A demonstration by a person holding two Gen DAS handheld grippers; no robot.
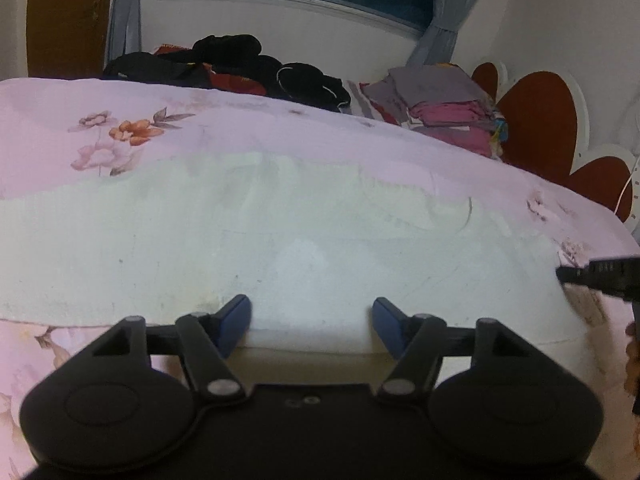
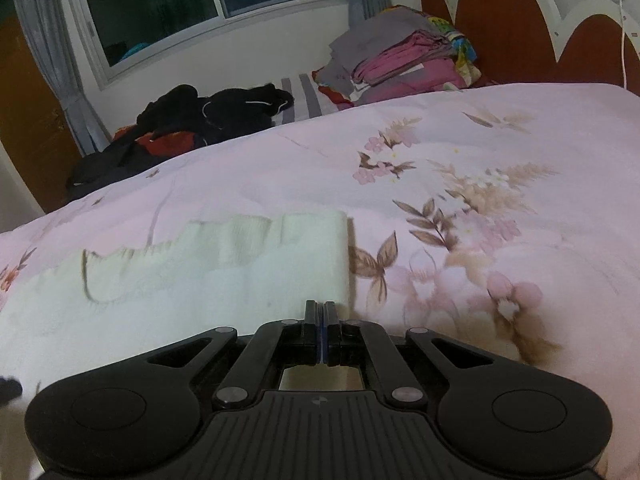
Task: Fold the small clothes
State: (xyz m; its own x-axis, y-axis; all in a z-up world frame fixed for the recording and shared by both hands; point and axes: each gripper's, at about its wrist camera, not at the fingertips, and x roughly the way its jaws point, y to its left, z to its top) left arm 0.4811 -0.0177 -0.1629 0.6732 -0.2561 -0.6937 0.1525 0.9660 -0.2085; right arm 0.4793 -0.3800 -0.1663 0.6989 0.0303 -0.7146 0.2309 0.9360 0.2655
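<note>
Our left hand-held gripper (image 1: 311, 322) is released at the white garment's (image 1: 280, 240) near edge; our right hand-held gripper (image 2: 322, 320) is clenched on its corner, bare floral quilt (image 2: 500, 152) beyond.

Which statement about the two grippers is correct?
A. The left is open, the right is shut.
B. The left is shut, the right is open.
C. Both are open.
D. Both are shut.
A: the left gripper has its blue fingers wide apart over the white garment, while the right gripper has its fingers pressed together at that garment's near corner.

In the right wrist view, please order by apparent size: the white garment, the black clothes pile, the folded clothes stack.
1. white garment, though nearest the camera
2. black clothes pile and folded clothes stack: look alike, unranked
</note>
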